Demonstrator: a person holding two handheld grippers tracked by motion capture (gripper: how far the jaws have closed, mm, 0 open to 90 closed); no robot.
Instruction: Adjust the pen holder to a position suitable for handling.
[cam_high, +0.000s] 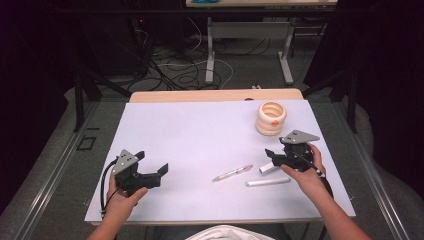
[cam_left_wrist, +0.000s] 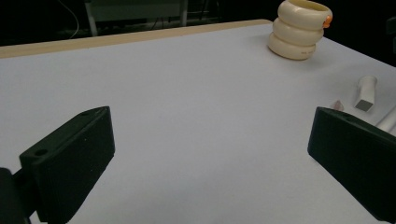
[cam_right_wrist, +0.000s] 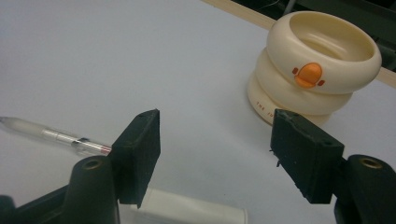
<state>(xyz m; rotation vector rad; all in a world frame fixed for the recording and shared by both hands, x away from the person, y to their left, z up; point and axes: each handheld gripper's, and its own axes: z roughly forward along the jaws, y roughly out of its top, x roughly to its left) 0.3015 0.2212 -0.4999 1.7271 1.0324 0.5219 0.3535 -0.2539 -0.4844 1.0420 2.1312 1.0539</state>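
The right gripper (cam_high: 278, 156), jaws wide and empty, hovers over the white eraser (cam_high: 268, 168), probably the approach step. Next: lower and close on it. The clear pen (cam_high: 232, 173) and white tube (cam_high: 268, 182) lie close beside; the cream holder (cam_high: 271, 118) stands behind. The left gripper (cam_high: 156, 173) waits wide open.

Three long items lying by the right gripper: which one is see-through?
The clear pen, lying farthest left of the three, with a thin red-tipped refill showing inside. The short stub and long tube are both opaque white.
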